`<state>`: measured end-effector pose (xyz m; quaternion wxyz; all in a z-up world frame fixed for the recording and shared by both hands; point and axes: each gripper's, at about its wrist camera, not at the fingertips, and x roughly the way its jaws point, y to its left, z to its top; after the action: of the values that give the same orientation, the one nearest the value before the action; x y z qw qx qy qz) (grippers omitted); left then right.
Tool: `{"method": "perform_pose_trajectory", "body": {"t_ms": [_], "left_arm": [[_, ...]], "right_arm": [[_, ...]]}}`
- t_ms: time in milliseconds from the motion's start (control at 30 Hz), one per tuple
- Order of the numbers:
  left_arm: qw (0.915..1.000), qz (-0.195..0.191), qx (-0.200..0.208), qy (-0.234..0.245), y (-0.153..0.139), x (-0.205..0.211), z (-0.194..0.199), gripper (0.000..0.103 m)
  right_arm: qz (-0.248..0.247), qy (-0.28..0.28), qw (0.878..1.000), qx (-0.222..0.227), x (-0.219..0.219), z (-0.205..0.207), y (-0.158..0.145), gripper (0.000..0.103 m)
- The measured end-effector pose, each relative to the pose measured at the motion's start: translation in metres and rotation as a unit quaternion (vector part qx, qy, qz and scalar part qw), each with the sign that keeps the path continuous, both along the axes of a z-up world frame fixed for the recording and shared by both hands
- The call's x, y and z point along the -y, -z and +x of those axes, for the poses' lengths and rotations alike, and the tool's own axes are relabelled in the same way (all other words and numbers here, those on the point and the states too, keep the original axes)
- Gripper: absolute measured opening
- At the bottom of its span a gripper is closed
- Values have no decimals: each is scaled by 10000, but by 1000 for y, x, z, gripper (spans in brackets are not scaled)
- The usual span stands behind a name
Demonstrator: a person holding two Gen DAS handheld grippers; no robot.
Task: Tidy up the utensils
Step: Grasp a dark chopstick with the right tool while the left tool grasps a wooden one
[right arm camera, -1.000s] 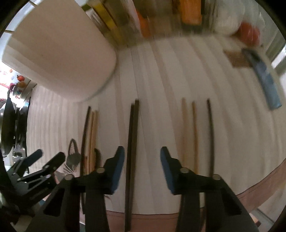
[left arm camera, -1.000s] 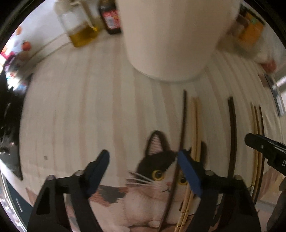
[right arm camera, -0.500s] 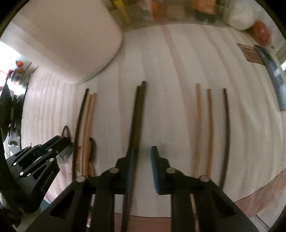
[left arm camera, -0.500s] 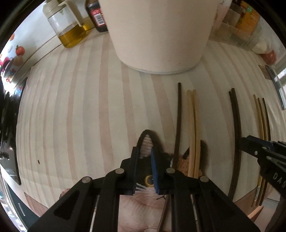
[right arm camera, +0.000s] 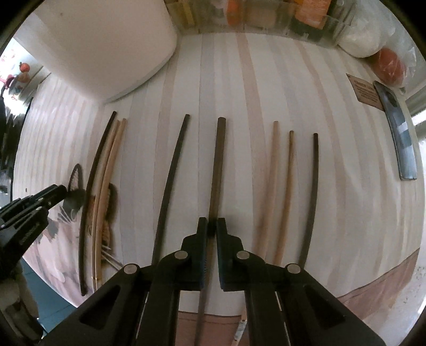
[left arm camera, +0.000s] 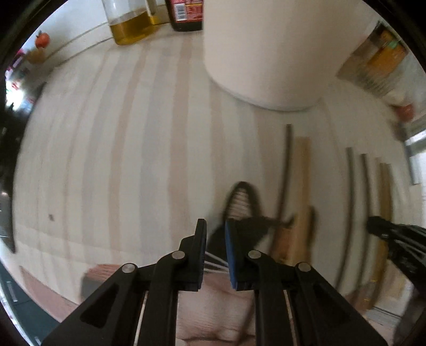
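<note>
A dark chopstick (right arm camera: 216,170), lying at centre frame on the striped worktop (right arm camera: 332,186), is being pinched by the right gripper (right arm camera: 211,230), whose fingers have just been closing. The left gripper (left arm camera: 215,252) is nearly pressed together, empty. The thin stick is likely being held shallowly, so it could pivot or slip once lifted.

oil bottle (left arm camera: 131,22) | dark sauce bottle (left arm camera: 186,14) | white tub (left arm camera: 277,50) | cat-print mat (right arm camera: 64,213) | striped tabletop (right arm camera: 332,186)

Left wrist view: looks steeply down along left gripper (left arm camera: 215,234), close over striped mat (left arm camera: 133,159).
Right wrist view: looks straight down along right gripper (right arm camera: 212,231), close over chopsticks (right arm camera: 269,186).
Shared: white container (left arm camera: 266,53), cat print (right arm camera: 66,213), chopsticks, each other's gripper.
</note>
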<state>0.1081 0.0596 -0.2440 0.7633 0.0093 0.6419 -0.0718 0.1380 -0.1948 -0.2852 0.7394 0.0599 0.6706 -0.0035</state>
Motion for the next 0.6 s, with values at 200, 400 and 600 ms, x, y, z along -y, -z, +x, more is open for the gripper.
{"method": "perform_pose_trajectory", "body": {"t_ms": [200, 400, 600], "left_arm": [[9983, 46, 19, 588, -1, 20, -6, 18], [9950, 377, 111, 922, 2, 38, -5, 17], [9951, 693, 119, 702, 3, 53, -2, 4]], "right_arm": [[179, 147, 9997, -29, 17, 1, 3, 6], [236, 161, 9996, -56, 31, 2, 8, 6], [151, 125, 9998, -64, 32, 3, 8, 6]]}}
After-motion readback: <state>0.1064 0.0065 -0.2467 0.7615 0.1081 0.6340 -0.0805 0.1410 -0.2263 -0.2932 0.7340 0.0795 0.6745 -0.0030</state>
